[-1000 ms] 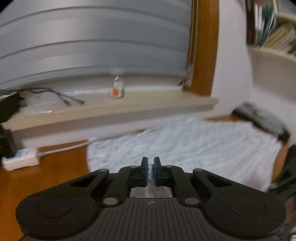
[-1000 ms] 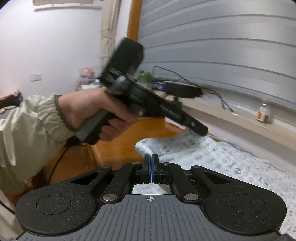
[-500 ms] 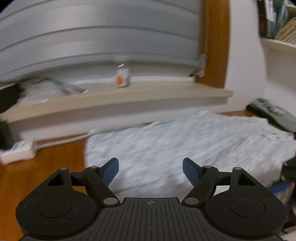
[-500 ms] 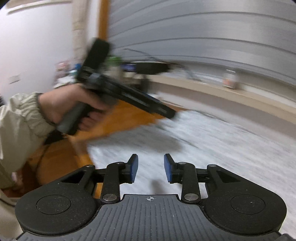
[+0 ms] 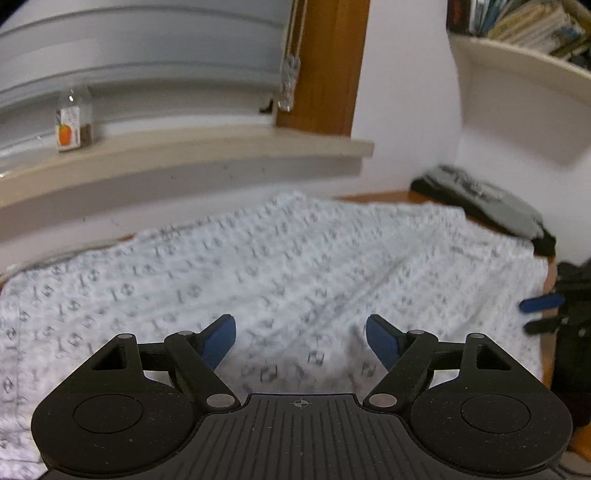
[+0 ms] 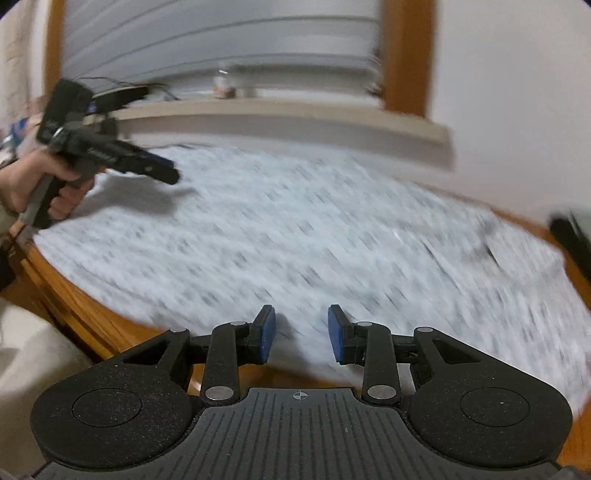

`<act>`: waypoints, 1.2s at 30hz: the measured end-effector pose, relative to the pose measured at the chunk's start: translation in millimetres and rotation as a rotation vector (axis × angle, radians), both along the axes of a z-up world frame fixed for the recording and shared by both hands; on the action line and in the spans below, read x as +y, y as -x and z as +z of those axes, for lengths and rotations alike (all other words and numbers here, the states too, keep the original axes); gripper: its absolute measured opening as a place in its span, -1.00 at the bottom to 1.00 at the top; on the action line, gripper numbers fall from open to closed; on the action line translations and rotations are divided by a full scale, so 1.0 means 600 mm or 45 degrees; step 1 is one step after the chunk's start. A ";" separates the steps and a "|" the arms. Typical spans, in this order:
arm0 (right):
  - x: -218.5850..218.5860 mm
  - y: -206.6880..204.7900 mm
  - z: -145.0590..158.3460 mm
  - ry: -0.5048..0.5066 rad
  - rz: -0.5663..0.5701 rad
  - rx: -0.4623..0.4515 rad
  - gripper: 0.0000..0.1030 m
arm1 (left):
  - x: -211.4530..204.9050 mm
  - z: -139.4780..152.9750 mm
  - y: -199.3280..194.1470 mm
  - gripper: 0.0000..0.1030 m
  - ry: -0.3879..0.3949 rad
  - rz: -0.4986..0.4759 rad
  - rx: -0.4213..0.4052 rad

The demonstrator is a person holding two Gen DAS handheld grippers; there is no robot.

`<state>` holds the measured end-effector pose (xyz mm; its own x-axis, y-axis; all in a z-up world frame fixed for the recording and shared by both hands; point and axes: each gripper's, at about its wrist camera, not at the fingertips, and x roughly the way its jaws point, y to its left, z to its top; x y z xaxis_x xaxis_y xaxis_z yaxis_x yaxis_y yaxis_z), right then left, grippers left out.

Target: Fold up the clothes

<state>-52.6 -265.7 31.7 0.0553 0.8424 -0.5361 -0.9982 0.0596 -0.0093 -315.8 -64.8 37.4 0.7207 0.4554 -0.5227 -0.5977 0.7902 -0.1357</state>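
Garment point(image 6: 314, 229) print motion-blurred; shelf books point(image 5: 535, 22) cropped.

White patterned garment point(image 5: 295, 266), spread flat, wooden floor

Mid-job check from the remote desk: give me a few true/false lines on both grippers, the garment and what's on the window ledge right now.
1. The left gripper is shut on the cloth. False: its jaws stand wide apart with nothing between them.
2. The right gripper is open. True.
3. The white patterned garment lies spread flat on the wooden surface. True.
4. The small bottle lies on the garment. False: it stands upright on the window ledge, behind the garment.
5. A dark folded item sits at the far right corner, beyond the garment. True.
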 end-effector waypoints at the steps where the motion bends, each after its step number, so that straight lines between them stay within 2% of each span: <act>1: -0.010 -0.006 -0.003 -0.002 -0.014 0.009 -0.36 | 0.001 -0.003 -0.001 0.56 0.009 0.000 0.004; 5: -0.028 -0.010 -0.001 0.003 -0.030 0.003 -0.35 | 0.007 -0.015 -0.004 0.57 0.043 0.001 0.019; 10: -0.012 0.015 0.009 -0.026 0.049 -0.017 -0.32 | 0.015 -0.030 -0.007 0.57 0.085 0.002 0.038; 14: 0.011 0.023 0.005 -0.017 0.059 0.018 -0.32 | 0.010 -0.031 -0.007 0.57 0.078 -0.004 0.056; 18: -0.011 0.029 -0.004 -0.012 0.085 -0.010 -0.32 | 0.005 -0.032 -0.007 0.59 0.067 -0.011 0.074; 21: -0.028 0.015 0.006 -0.024 0.086 0.023 -0.34 | 0.002 -0.032 -0.007 0.63 0.059 -0.017 0.088; 26: -0.006 -0.045 0.028 -0.153 -0.103 -0.007 -0.28 | -0.007 -0.023 -0.033 0.63 -0.062 -0.006 0.123; 28: 0.015 -0.072 0.022 -0.150 -0.200 -0.013 -0.27 | -0.009 -0.017 -0.044 0.63 -0.107 0.001 0.116; 31: 0.035 -0.107 -0.002 -0.102 -0.313 -0.038 -0.27 | -0.007 -0.015 -0.056 0.63 -0.123 0.001 0.115; 32: 0.034 -0.116 -0.013 -0.077 -0.334 -0.032 -0.26 | -0.003 -0.017 -0.054 0.63 -0.101 0.001 0.109; 36: -0.007 -0.144 -0.045 -0.165 -0.327 0.036 -0.20 | 0.018 -0.030 -0.038 0.63 0.030 0.005 0.072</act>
